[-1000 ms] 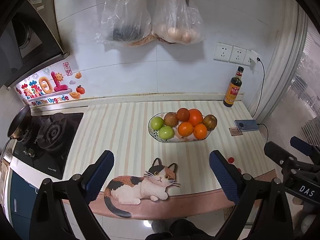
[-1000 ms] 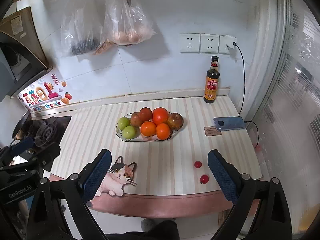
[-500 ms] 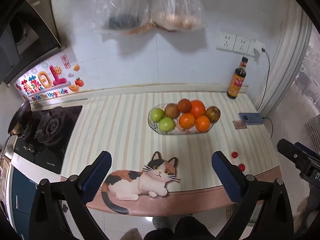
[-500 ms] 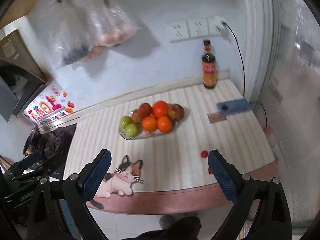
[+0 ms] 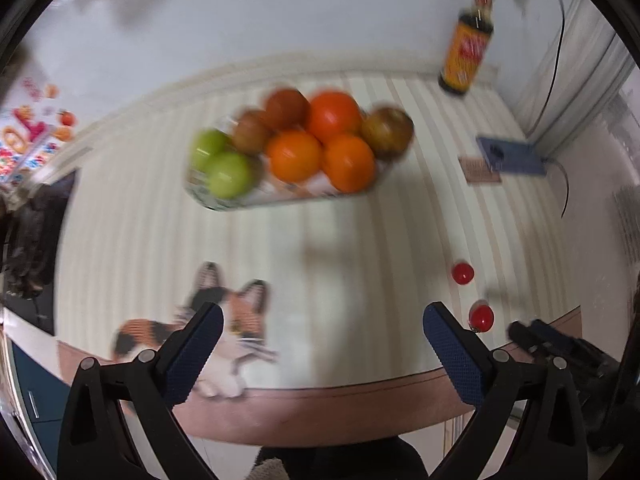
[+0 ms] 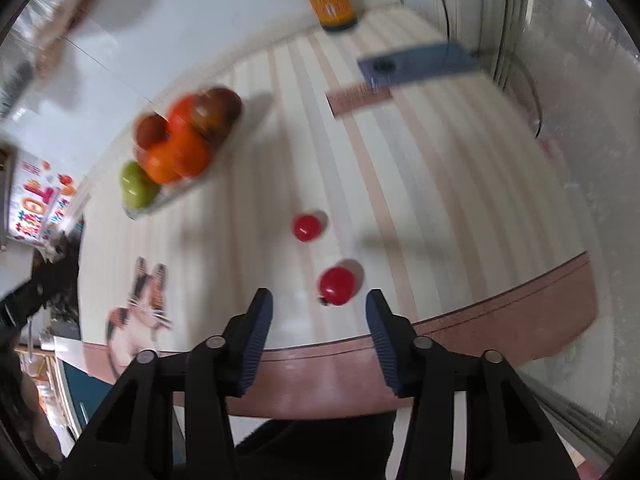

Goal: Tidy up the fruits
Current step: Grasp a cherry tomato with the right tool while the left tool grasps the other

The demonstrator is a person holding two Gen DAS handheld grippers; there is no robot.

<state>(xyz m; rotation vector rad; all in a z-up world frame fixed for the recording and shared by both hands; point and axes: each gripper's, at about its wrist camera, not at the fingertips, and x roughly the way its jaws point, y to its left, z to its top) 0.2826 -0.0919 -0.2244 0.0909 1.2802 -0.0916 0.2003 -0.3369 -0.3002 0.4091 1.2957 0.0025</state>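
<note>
My right gripper (image 6: 319, 306) has just been closing to a narrow gap with nothing clamped; the nearer cherry tomato (image 6: 337, 285) lies just ahead of its tips, slightly right of centre. My left gripper (image 5: 323, 334) gapes wide and empty, farther off. Blur smears the fruit plate (image 5: 256, 199) beyond, so I think its fruits are oranges and apples.

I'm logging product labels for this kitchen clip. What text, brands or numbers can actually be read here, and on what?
None can be read for certain.
Sauce bottle: red and orange label with characters, too blurred to read.
Colourful wall sticker: large bright characters and a line of small print, too blurred and cropped to read.
Small brown card beside the phone: no print can be made out.
</note>
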